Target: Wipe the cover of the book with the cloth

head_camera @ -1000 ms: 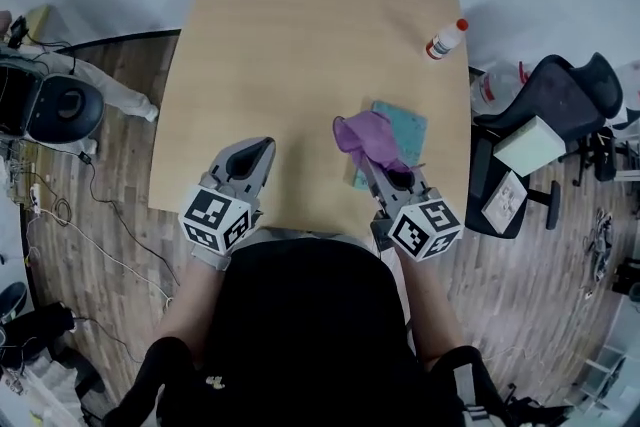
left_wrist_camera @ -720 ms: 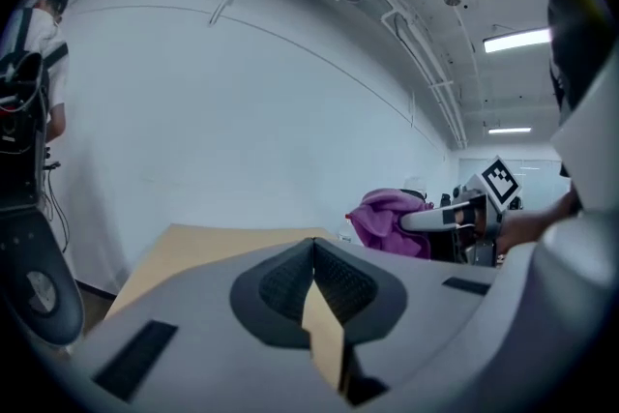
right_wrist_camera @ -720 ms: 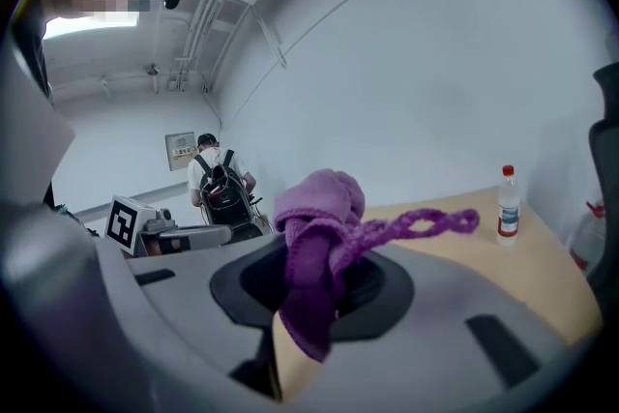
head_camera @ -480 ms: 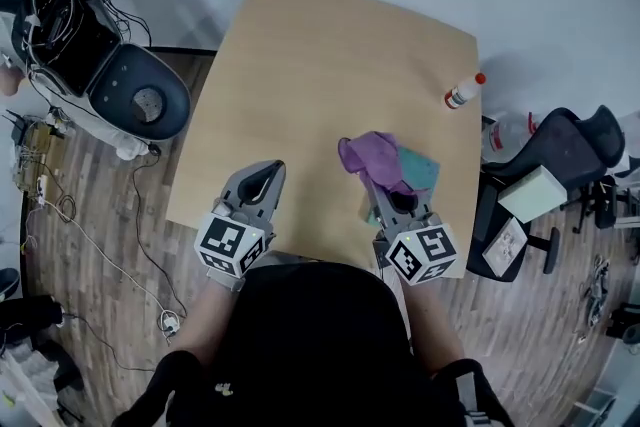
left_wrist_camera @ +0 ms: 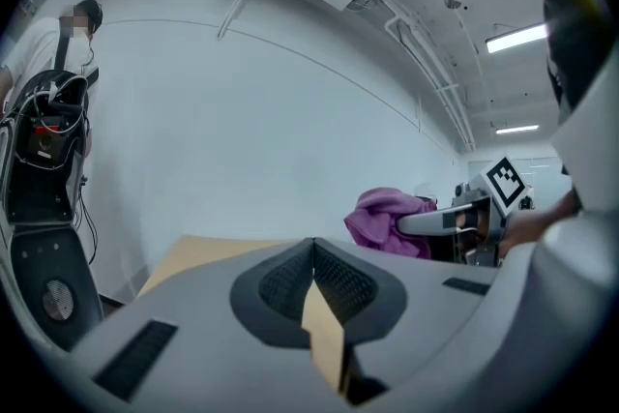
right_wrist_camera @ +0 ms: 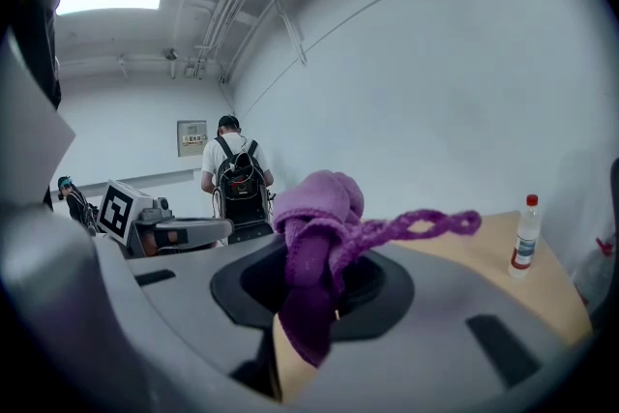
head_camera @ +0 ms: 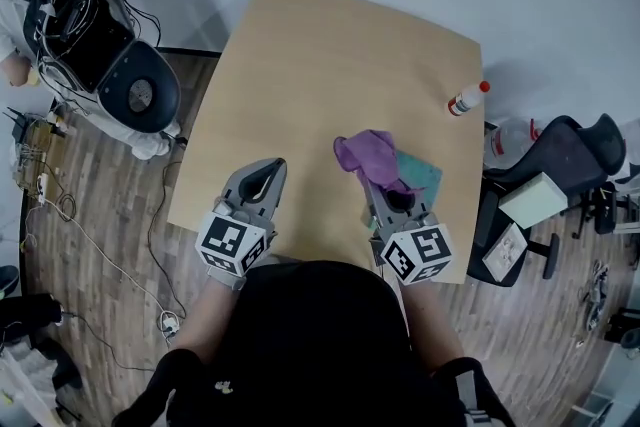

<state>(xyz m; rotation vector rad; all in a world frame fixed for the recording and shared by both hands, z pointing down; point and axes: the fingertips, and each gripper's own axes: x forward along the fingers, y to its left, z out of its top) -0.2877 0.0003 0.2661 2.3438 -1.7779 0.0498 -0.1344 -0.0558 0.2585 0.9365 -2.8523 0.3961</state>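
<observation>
Table (head_camera: 300, 45), tan, centre frame. Lower left over it: left gripper (head_camera: 266, 169), jaws pressed together, empty. Right of centre: purple cloth (head_camera: 364, 151), bunched, pinched in right gripper (head_camera: 378, 181), overlapping left side of teal book (head_camera: 421, 173) near table's right edge. Upper right: bottle (head_camera: 467, 99).

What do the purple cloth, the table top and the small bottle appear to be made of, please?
Purple cloth: soft fuzzy fabric, probably microfibre; it bunches in folds.
Table top: pale matt wood or wood-look laminate, no glare.
Small bottle: likely clear plastic, red cap.
</observation>
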